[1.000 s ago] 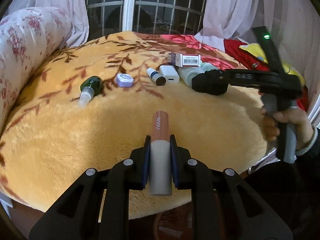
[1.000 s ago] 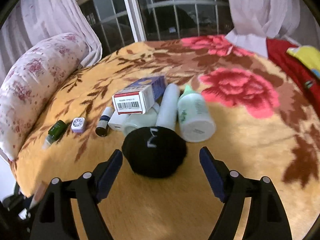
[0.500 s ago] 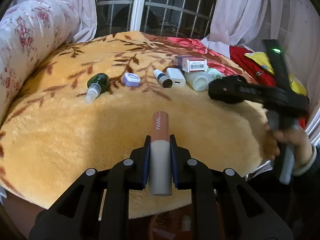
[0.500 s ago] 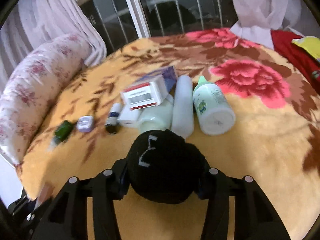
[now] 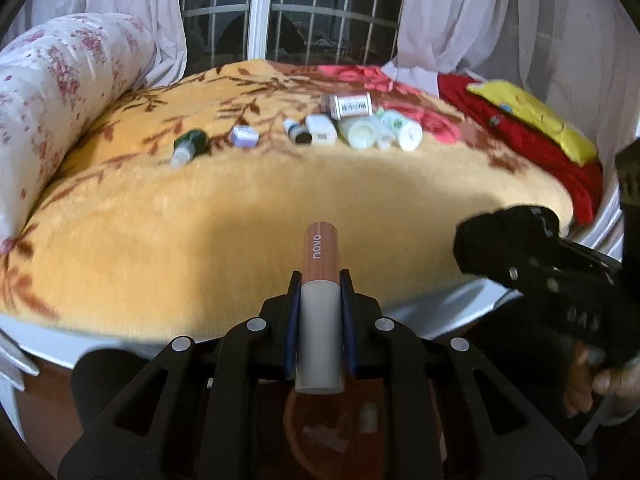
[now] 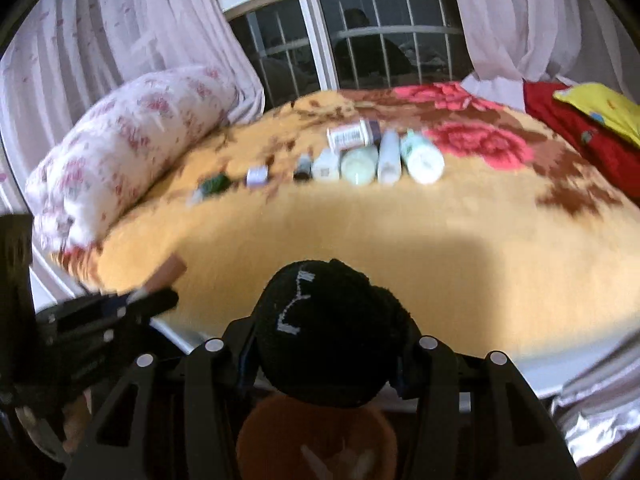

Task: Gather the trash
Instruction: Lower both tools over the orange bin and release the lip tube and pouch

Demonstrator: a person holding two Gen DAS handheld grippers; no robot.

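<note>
Below both tools, a blurred brown bin; left tool grips tube, right tool grips black pouch

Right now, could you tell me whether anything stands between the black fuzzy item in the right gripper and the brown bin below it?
Nothing visible does: the black fuzzy item, clamped in the right gripper, hangs directly over the open brown bin, past the bed's edge.

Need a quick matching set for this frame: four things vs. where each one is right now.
1. pink tube
2. black pouf
3. barcode box
4. green bottle

a. on top of the white bottles
b. in the right gripper
c. leftmost in the row on the blanket
d. in the left gripper

Pairs: 1-d, 2-b, 3-a, 4-c
</note>
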